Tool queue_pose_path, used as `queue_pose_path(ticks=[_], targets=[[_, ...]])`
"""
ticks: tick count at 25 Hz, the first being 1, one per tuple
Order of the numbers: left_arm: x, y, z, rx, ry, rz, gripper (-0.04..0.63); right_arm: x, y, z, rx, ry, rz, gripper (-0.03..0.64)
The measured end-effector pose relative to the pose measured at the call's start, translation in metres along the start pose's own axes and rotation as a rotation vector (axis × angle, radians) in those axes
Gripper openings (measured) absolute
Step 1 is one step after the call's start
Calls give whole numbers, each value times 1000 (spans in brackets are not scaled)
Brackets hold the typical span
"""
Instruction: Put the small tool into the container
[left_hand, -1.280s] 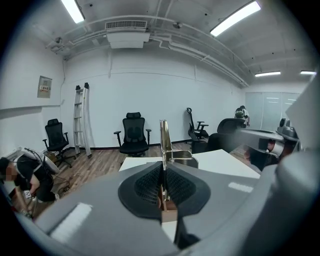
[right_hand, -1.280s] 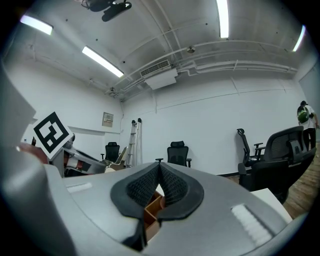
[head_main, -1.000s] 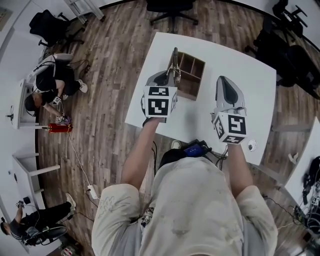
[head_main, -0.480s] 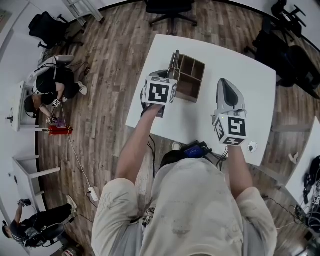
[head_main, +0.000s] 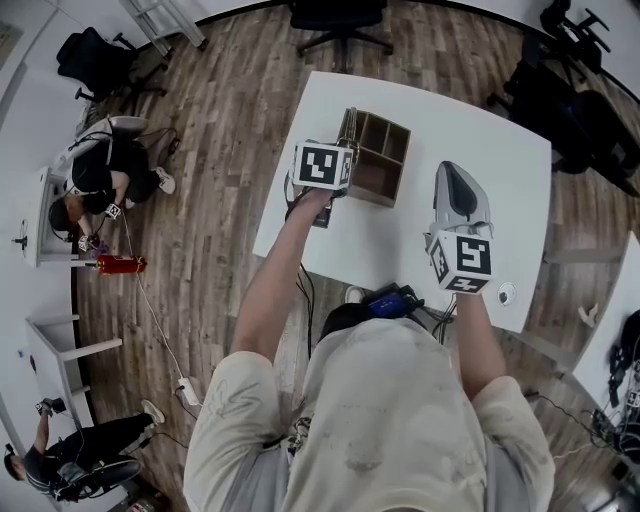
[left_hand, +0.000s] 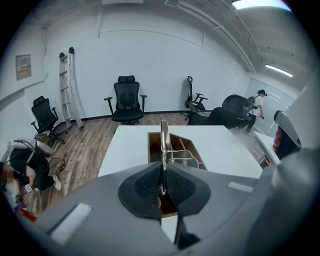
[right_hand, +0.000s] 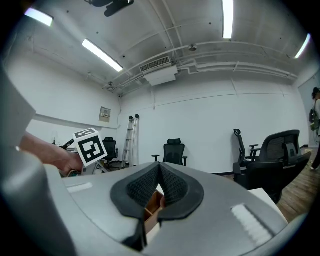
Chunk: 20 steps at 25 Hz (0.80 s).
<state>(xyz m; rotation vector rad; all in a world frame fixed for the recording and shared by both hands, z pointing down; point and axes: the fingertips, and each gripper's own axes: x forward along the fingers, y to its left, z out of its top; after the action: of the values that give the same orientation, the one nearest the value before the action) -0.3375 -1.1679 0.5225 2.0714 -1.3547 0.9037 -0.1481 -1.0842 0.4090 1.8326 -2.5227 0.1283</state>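
Observation:
A brown wooden container (head_main: 382, 152) with several compartments stands on the white table (head_main: 500, 150). My left gripper (head_main: 340, 150) is at the container's left rim, shut on a thin metal tool (head_main: 349, 122). In the left gripper view the tool (left_hand: 163, 142) stands upright between the shut pads (left_hand: 148, 184), over the container (left_hand: 156, 145), with a coiled spring part (left_hand: 183, 158) on its right side. My right gripper (head_main: 456, 182) hovers over the table to the right of the container. Its jaws (right_hand: 160, 172) are shut with nothing between them, and a corner of the container (right_hand: 151, 204) shows below.
A black and blue device (head_main: 392, 298) with cables and a small white disc (head_main: 505, 292) lie at the table's near edge. A person (head_main: 98, 170) crouches on the floor far left. Office chairs (left_hand: 125, 100) and a ladder (left_hand: 67, 87) stand beyond the table.
My left gripper has moved away from me to the container's left rim, carrying the tool; the tool now stands over the container. The right gripper has stayed in place.

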Motion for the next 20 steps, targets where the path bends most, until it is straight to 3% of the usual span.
queue_pose_path(ticks=[10,20], targets=[[25,9,-16,-24,117,-5,23,4,0,-7,-3,17,1,6],[29,14,-17,-27,137,8,25,2,10,-9,-5,17,23,6]])
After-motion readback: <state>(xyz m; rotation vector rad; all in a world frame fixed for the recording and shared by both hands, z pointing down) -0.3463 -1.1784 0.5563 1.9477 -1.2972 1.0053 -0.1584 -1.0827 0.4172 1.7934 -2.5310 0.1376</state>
